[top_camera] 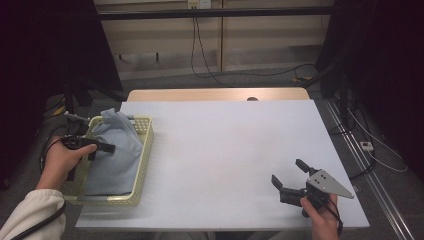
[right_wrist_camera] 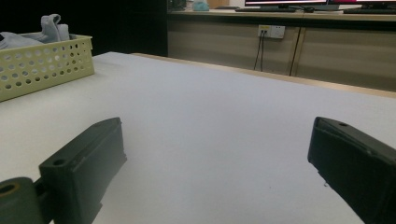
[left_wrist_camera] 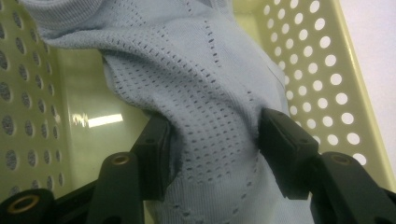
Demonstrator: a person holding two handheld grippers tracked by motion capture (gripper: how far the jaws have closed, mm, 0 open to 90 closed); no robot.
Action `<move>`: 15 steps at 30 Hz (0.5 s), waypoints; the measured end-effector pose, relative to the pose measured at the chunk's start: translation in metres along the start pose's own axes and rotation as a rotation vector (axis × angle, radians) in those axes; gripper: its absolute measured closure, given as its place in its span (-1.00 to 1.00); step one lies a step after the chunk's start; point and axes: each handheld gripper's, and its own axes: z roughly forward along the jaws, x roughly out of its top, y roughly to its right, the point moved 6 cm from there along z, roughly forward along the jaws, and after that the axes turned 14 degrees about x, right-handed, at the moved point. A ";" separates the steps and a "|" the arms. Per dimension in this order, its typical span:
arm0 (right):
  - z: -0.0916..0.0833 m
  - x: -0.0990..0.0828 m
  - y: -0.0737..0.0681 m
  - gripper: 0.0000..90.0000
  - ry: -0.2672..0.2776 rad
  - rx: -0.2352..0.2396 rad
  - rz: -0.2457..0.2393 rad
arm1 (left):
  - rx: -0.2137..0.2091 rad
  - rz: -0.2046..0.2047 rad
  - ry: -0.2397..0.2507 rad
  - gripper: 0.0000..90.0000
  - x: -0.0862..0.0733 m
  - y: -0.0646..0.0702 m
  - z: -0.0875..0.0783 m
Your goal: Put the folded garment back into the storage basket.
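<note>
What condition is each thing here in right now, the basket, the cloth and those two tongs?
Yellow basket: upright at the table's left edge, holding the cloth.
Light blue knit garment: bunched up in the basket, a fold between the left tongs.
Left tongs: half open, jaws flanking the fold.
Right tongs: wide open, empty, above the table.

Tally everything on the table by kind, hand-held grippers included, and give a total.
Pale yellow perforated plastic basket: 1
Light blue knitted garment, lying in the basket: 1
Black hand-held gripper: 2, the left hand-held gripper with its jaws either side of a fold of the garment, the right hand-held gripper open over the white table
Total: 4
</note>
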 end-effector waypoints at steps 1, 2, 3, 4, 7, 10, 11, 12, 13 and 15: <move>0.000 0.000 0.000 -0.92 0.000 0.000 -0.001 | 0.000 -0.001 0.000 0.05 0.000 0.000 0.000; 0.000 0.000 0.000 -0.92 0.000 0.000 -0.001 | 0.000 0.001 0.000 0.05 0.000 0.000 0.000; 0.000 0.000 0.000 -0.92 0.000 0.000 0.000 | 0.003 0.002 0.001 0.05 0.000 -0.001 0.000; 0.000 0.000 0.000 -0.92 0.000 0.000 0.000 | 0.005 0.001 0.001 0.05 0.000 -0.001 0.000; 0.000 0.000 0.000 -0.92 0.000 0.000 -0.001 | 0.009 -0.001 0.000 0.05 -0.001 -0.003 0.001; 0.000 0.000 0.000 -0.92 -0.001 -0.001 0.000 | 0.011 -0.003 0.003 0.05 -0.001 -0.004 0.001; 0.000 0.000 0.000 -0.92 0.000 -0.001 -0.001 | 0.011 -0.005 0.004 0.05 -0.001 -0.004 0.002; 0.000 0.000 0.000 -0.92 0.001 0.000 -0.002 | 0.013 -0.004 0.005 0.05 -0.001 -0.004 0.001; 0.000 0.000 0.000 -0.92 0.001 0.001 -0.002 | 0.012 -0.003 0.004 0.05 -0.001 -0.005 0.001; 0.000 0.000 0.000 -0.92 0.000 0.000 -0.001 | 0.012 -0.003 0.004 0.05 -0.001 -0.005 0.001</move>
